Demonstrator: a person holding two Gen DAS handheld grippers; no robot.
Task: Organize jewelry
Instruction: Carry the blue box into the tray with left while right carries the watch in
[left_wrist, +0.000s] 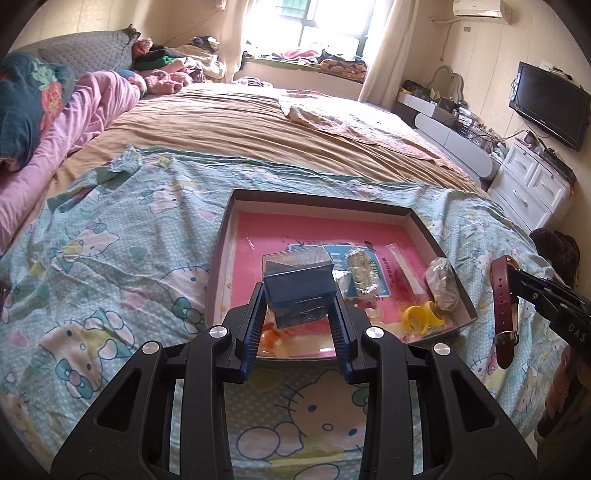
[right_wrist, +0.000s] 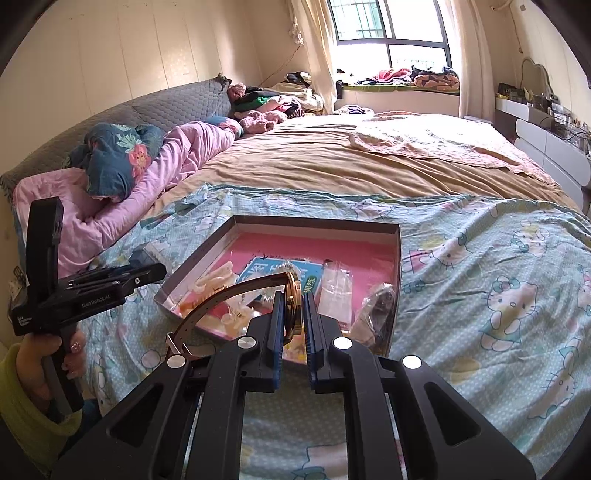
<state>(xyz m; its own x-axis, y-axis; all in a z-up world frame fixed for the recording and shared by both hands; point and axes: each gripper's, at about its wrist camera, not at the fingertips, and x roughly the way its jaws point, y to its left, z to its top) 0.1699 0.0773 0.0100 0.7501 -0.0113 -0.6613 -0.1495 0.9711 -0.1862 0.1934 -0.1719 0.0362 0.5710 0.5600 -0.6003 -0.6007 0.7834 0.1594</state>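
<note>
My left gripper (left_wrist: 298, 295) is shut on a small blue box with a clear lid (left_wrist: 298, 282) and holds it over the near edge of the shallow pink-lined tray (left_wrist: 317, 197). My right gripper (right_wrist: 294, 300) is shut on a gold watch (right_wrist: 292, 306) with a brown leather strap (right_wrist: 221, 297) that arcs off to the left, above the tray's near edge (right_wrist: 398, 258). In the left wrist view the right gripper (left_wrist: 513, 275) and the hanging strap (left_wrist: 503, 306) show at the right of the tray. In the right wrist view the left gripper (right_wrist: 147, 266) shows at the left.
The tray lies on a Hello Kitty sheet (left_wrist: 110, 266) on a bed. It holds a yellow ring toy (left_wrist: 419, 319), bagged jewelry (left_wrist: 443, 284), a bracelet in plastic (left_wrist: 360, 271) and orange pieces (left_wrist: 277, 338). Pillows (left_wrist: 55, 122) lie far left; drawers (left_wrist: 532, 184) stand right.
</note>
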